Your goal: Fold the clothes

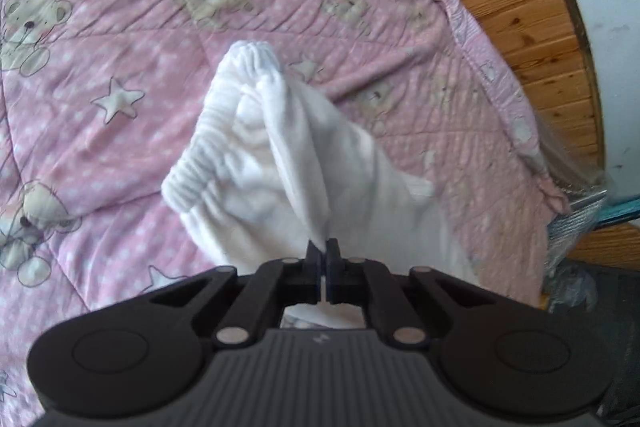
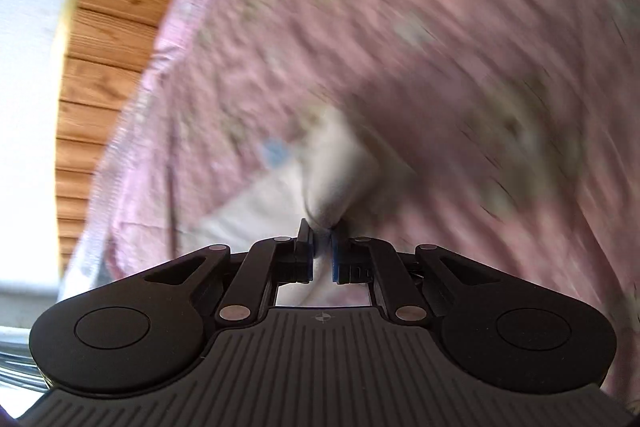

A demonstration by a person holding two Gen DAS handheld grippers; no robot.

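A white garment [image 1: 280, 155] with a ribbed elastic band [image 1: 192, 171] hangs bunched above the pink bedspread in the left wrist view. My left gripper [image 1: 322, 247] is shut on a pinched fold of its cloth. The right wrist view is blurred. There my right gripper [image 2: 322, 231] is shut on another bunched part of the white garment [image 2: 336, 171], which spreads out to the left over the bedspread. A small blue mark [image 2: 276, 151] shows on or near the cloth.
A pink quilted bedspread [image 1: 120, 39] printed with teddy bears and stars covers the bed. Its edge [image 1: 492, 67] drops off toward a wooden plank floor [image 1: 520, 11] and a white wall [image 1: 608, 7]. Some clear plastic bags [image 1: 576, 227] lie by the bed's corner.
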